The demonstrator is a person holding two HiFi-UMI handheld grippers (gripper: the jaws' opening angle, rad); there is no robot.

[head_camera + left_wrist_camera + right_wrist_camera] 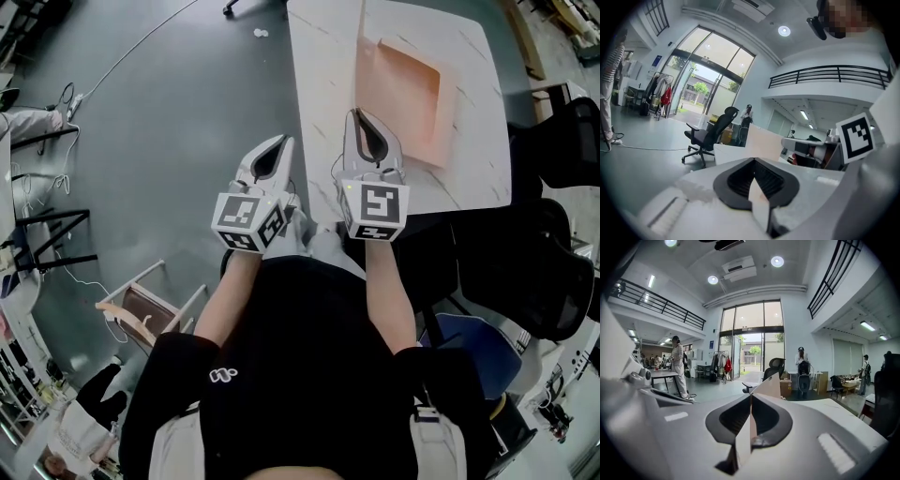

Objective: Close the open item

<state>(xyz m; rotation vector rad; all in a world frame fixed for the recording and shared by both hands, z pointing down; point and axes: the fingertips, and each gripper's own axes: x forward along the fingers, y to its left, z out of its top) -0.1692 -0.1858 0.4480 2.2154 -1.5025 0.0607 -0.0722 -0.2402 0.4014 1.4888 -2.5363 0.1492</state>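
Observation:
A flat peach-coloured case (405,92) lies open on the white marble table (473,56), with one flap standing upright along its left side. That flap shows as a pale panel (761,143) in the left gripper view and again as a flap (771,385) in the right gripper view. My right gripper (357,114) hovers over the table's near part, just short of the case's near left corner, jaws shut on nothing (751,397). My left gripper (281,142) hangs over the floor left of the table, also shut and empty (753,160).
A black office chair (553,253) stands right of the table, and a wooden stool (141,309) sits on the floor at lower left. Another black chair (710,133) stands beyond the table. People (677,364) stand in the hall's background.

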